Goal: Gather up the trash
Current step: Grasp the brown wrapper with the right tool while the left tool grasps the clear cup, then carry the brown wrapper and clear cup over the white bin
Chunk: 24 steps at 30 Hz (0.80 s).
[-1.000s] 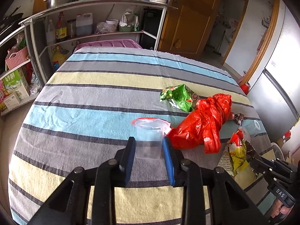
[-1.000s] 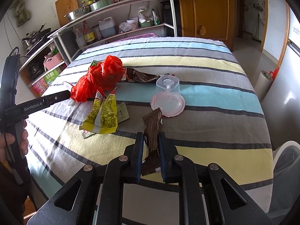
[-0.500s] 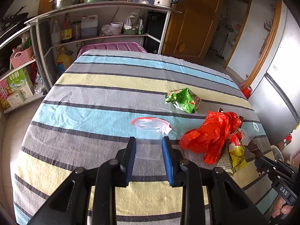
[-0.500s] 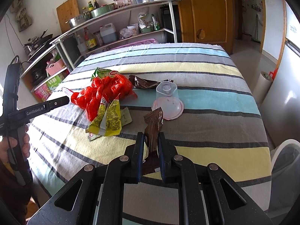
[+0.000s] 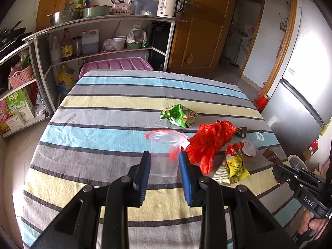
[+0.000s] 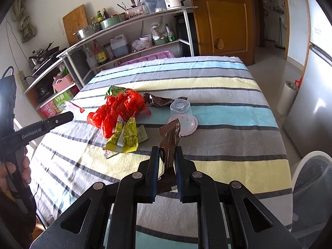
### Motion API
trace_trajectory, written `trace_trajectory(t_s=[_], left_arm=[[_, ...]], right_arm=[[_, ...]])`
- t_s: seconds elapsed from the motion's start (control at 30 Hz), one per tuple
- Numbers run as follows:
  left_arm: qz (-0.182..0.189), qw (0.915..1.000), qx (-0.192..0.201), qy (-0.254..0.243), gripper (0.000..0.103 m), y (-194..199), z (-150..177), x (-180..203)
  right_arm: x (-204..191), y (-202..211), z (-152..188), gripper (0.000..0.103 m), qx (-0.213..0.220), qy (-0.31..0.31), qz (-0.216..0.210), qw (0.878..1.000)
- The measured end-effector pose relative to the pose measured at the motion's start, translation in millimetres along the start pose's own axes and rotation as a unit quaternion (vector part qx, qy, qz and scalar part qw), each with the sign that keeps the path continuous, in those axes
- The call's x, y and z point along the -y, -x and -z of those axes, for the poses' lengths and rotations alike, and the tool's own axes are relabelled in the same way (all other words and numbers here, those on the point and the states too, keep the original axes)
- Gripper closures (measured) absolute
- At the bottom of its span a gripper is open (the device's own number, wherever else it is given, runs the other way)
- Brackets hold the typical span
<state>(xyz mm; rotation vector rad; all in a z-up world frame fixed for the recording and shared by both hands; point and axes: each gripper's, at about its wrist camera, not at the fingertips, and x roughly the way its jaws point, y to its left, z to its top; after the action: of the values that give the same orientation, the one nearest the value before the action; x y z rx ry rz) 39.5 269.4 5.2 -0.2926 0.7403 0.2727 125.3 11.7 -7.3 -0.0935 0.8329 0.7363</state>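
My left gripper (image 5: 162, 161) is shut on a clear plastic cup (image 5: 164, 153) with a red-edged lid and holds it above the striped tablecloth (image 5: 108, 112). My right gripper (image 6: 167, 157) is shut on a brown wrapper (image 6: 170, 143) held off the table. On the cloth lie a red plastic bag (image 5: 209, 141) (image 6: 120, 110), a green snack bag (image 5: 179, 117), a yellow wrapper (image 6: 124, 137) (image 5: 234, 166), another brown wrapper (image 6: 159, 101) and an upturned clear cup (image 6: 182, 116) on its lid.
A white bin (image 6: 311, 186) stands by the table's right side. A metal shelf rack (image 5: 83, 41) with bottles, bowls and a kettle stands behind the table. A wooden door (image 5: 203, 27) and a grey fridge (image 5: 300, 103) lie to the right.
Both grippers have pulled back and risen with their loads, so the table looks farther off. The cup and the brown wrapper stay gripped.
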Motion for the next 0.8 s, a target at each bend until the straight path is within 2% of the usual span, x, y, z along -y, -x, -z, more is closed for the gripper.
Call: trace_trajectory(t_s=[0.33,0.8], left_arm=[[0.035,0.9985,0.018,-0.037,0.073,21,0,39],[0.087,0.9918,0.017,-0.092,0.073,26,0,108]], right_arm=[[16,30,2,0.088,0.027,-0.017,0.018,0.999],[56,74,15,0.088,0.059,-0.055,0.054,0.995]])
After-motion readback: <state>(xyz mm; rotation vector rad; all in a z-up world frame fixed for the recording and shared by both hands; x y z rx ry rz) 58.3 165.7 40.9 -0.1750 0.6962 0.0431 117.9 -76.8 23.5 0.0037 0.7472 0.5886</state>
